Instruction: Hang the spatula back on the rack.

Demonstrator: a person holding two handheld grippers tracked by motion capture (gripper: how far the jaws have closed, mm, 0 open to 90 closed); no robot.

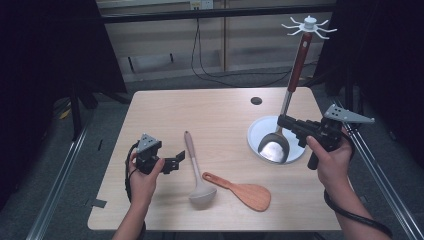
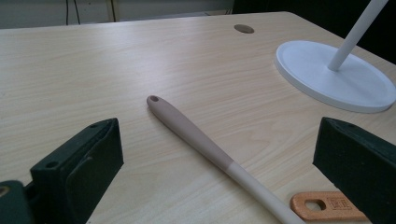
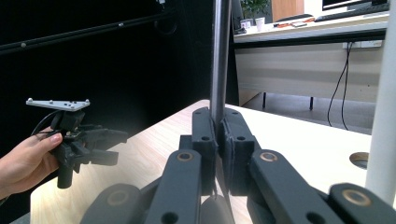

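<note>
High view shows the right gripper [image 1: 283, 120] clamped on the steel shaft of the metal ladle [image 1: 274, 146], its bowl over the white rack base [image 1: 253, 131]. Lifting straight should seat the handle on the hook crown [image 1: 309, 25]. Left gripper [image 1: 181, 157] hovers, jaws apart.

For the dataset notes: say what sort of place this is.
Probably a lab or office recording station: a bare wooden table fenced by black curtains, loose cables on the floor behind, and office desks with monitors beyond.
</note>
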